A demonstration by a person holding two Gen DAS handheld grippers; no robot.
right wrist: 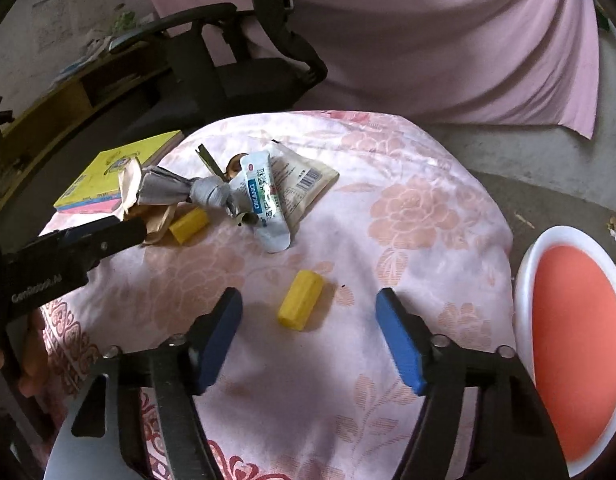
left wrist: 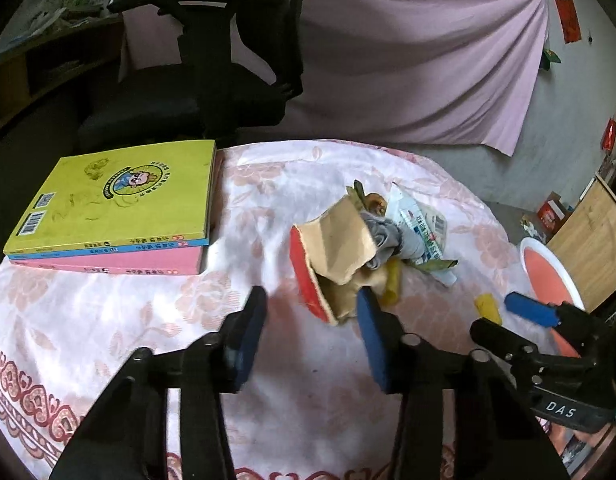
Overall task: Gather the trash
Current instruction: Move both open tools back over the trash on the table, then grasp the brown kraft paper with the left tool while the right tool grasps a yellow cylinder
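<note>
Two grippers work over a table [right wrist: 448, 208] under a floral cloth, and nothing looks collected yet; all the trash in view lies on the cloth. Most of it sits in one heap [right wrist: 244, 192] at the far middle: a torn cardboard piece [left wrist: 344, 240] with a red edge, a twisted grey wrapper [right wrist: 176, 192], a flattened toothpaste tube [right wrist: 264, 208] and a printed packet [right wrist: 308, 180]; one yellow cylinder [right wrist: 189, 221] touches the heap's near edge, another yellow cylinder [right wrist: 301, 301] lies apart, nearer the camera. The left gripper [left wrist: 308, 320] has its jaws apart around the near end of the cardboard; only the right-hand pad looks to touch it, so I judge no grip yet. The right gripper [right wrist: 308, 320] stands with jaws apart on either side of the lone cylinder, clear of it. A white-rimmed orange basin [right wrist: 524, 288] waits off the table's right edge, probably the bin; a stack of books [left wrist: 120, 216] at the left is not trash.
</note>
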